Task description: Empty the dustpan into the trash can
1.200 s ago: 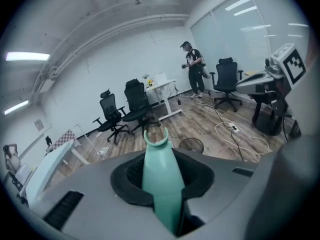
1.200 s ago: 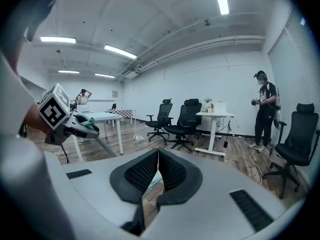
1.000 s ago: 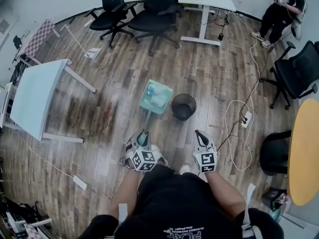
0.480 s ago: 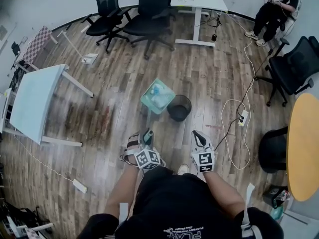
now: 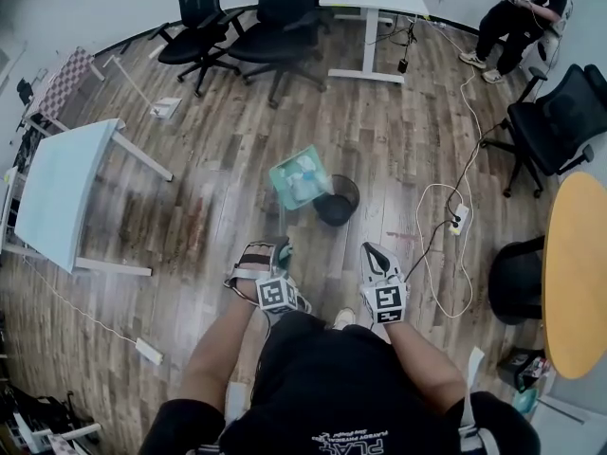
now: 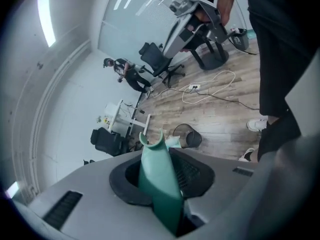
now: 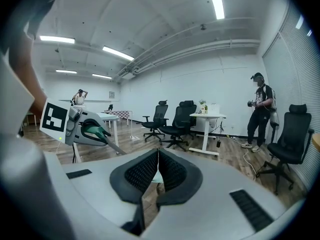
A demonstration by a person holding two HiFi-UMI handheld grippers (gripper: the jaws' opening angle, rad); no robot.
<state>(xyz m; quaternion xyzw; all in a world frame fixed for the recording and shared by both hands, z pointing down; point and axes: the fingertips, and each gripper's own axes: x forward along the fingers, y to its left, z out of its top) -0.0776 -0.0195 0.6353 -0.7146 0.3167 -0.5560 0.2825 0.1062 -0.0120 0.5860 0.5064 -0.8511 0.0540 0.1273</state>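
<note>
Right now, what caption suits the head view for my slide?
Left gripper holds the tilted dustpan at the trash can's rim; right gripper waits, shut and empty.

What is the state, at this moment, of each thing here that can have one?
trash can: upright on the floor, top open.
dustpan: lifted, tilted at the trash can's rim, litter inside.
left gripper: shut on the dustpan's green handle.
right gripper: shut, empty.
</note>
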